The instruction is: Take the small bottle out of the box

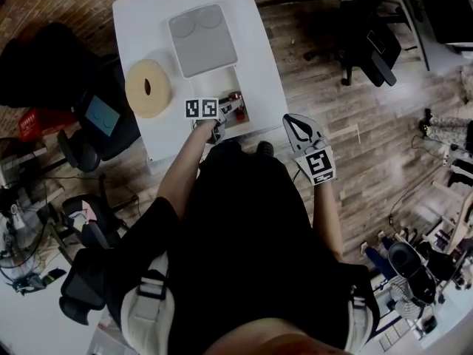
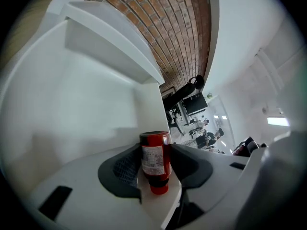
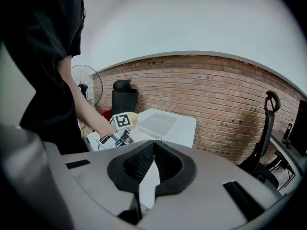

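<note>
The small red bottle (image 2: 155,158) sat in the open white box (image 1: 222,80) on the white worktop (image 1: 148,28); the round beige tape roll (image 1: 148,88) lay left

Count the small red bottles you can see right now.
1. The small red bottle is held between the jaws of the left gripper, inside the white box. More could be hidden behind the gripper.

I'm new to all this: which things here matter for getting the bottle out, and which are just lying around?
In the job: small bottle between the jaws of the left gripper; open box.
Just lying about: flat grey lid; tape roll; office chair; right gripper, shut and empty.
</note>
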A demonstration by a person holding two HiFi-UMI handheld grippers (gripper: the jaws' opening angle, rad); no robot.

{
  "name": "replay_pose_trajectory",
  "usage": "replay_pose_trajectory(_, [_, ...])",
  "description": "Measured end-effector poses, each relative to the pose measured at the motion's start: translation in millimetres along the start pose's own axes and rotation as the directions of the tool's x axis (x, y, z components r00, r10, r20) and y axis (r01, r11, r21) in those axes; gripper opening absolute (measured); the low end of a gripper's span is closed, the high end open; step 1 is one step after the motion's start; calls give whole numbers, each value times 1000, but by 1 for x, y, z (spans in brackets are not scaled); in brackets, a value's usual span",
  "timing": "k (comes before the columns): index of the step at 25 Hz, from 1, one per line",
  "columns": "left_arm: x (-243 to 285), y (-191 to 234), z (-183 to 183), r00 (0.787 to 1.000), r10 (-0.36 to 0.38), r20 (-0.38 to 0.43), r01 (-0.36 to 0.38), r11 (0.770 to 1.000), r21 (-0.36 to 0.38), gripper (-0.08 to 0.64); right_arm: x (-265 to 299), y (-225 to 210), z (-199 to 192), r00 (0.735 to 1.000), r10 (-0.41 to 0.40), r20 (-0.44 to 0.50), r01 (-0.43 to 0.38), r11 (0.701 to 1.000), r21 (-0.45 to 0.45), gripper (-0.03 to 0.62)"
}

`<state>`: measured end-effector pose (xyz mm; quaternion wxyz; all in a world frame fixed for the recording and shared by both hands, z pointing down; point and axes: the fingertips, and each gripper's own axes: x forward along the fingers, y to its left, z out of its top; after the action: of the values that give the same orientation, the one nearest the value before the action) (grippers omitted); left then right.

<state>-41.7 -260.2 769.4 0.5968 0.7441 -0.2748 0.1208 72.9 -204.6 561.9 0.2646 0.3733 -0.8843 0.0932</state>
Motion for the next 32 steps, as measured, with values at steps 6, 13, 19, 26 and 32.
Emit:
replay_pose_trajectory(6, [-9, -1, 1, 999, -6, 50, 7, 1000, -15, 200, 3, 4, 2, 1000, 15, 11, -15, 1000, -7, -2])
replay_pose_trajectory(13, [-24, -8, 7, 994, -27, 102, 28, 1000, -10, 201, 5, 10, 3, 999, 32, 17, -32, 999, -17, -2])
replay_pose_trajectory(19, [-39, -20, 14, 988, -52, 149, 51, 999, 8, 201, 13, 18, 5, 998, 61, 26, -60, 998, -21, -2])
replay_pose_trajectory(26, [-60, -40, 22, 975, -74, 211, 64, 997, 52, 201, 22, 27, 12, 994, 103, 33, -102, 994, -40, -2])
replay_pose_trajectory(32, [-74, -58, 24, 957, -81, 280, 57, 994, 94, 201, 24, 29, 14, 985, 166, 38, -163, 984, -79, -2])
